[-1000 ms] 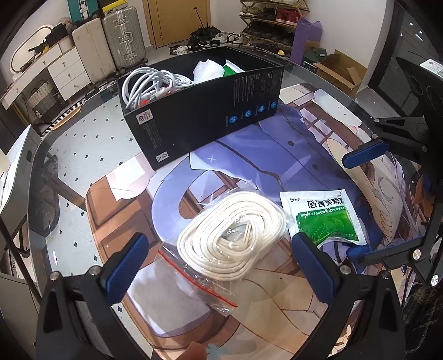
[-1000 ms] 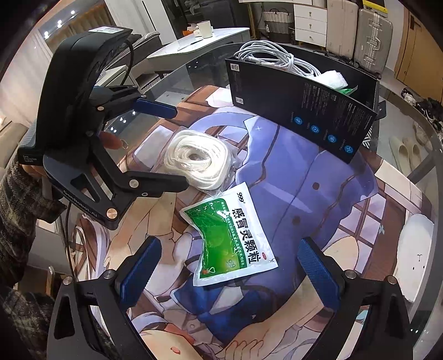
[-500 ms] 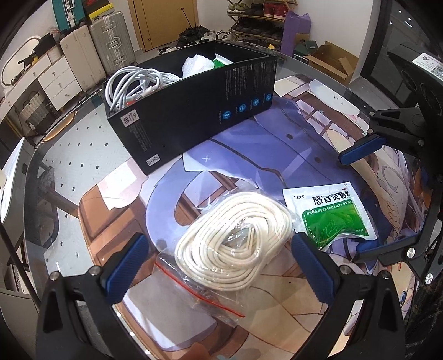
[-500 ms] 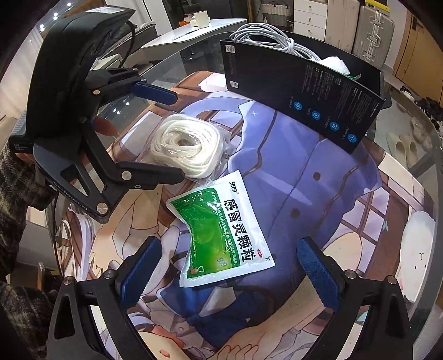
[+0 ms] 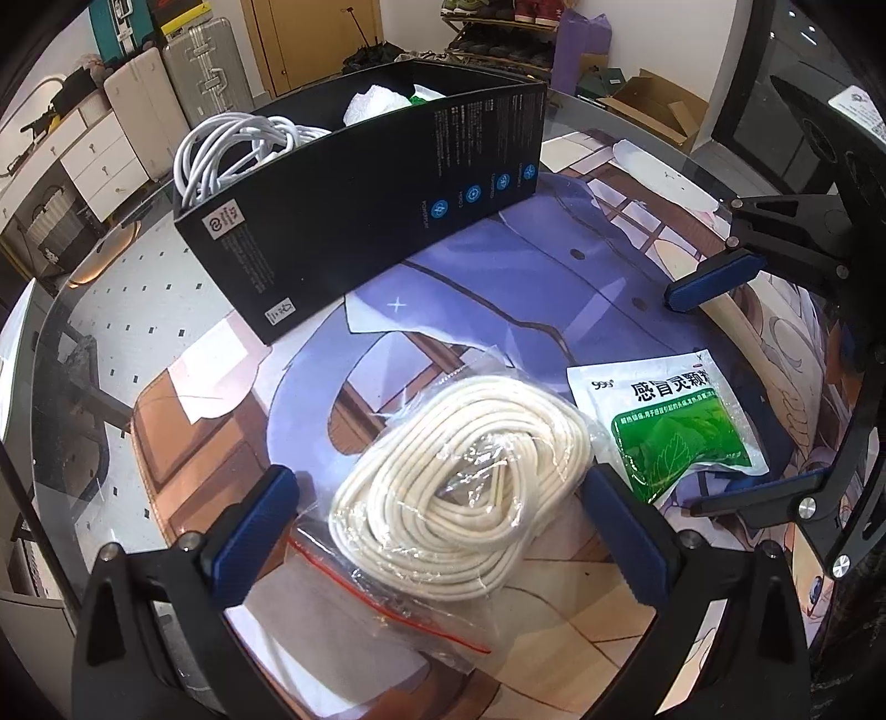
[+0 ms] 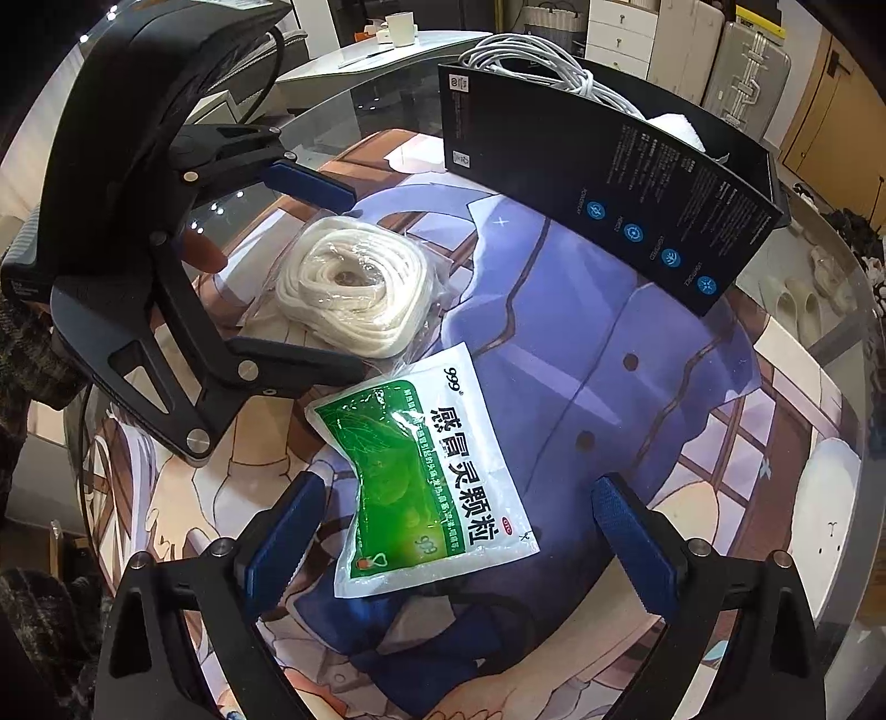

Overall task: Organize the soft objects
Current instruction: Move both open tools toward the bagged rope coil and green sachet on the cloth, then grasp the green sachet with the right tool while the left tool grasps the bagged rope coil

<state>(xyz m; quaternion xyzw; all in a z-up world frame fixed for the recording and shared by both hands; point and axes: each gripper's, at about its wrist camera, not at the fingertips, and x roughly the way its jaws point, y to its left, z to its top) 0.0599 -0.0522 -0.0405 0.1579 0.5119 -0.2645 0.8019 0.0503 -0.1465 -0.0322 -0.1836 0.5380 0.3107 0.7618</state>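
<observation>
A coil of white rope in a clear zip bag (image 5: pixel 462 487) lies on the printed mat; it also shows in the right wrist view (image 6: pixel 354 288). My left gripper (image 5: pixel 443 526) is open, its jaws on either side of the coil. A green and white medicine sachet (image 6: pixel 432 476) lies to the right of the rope, also seen in the left wrist view (image 5: pixel 675 426). My right gripper (image 6: pixel 448 543) is open around the sachet's near end. A black box (image 5: pixel 360 205) at the back holds a white cable bundle (image 5: pixel 232 149) and white bags.
The round glass table's edge (image 5: pixel 50 354) curves at the left. The printed mat (image 6: pixel 609 343) covers the middle. Suitcases, drawers and a shoe rack stand beyond the table. A white cup (image 6: pixel 401 27) sits on a far desk.
Both grippers have moved forward and lower: the left one now straddles the rope bag, and the right one now straddles the sachet. Nothing was picked up.
</observation>
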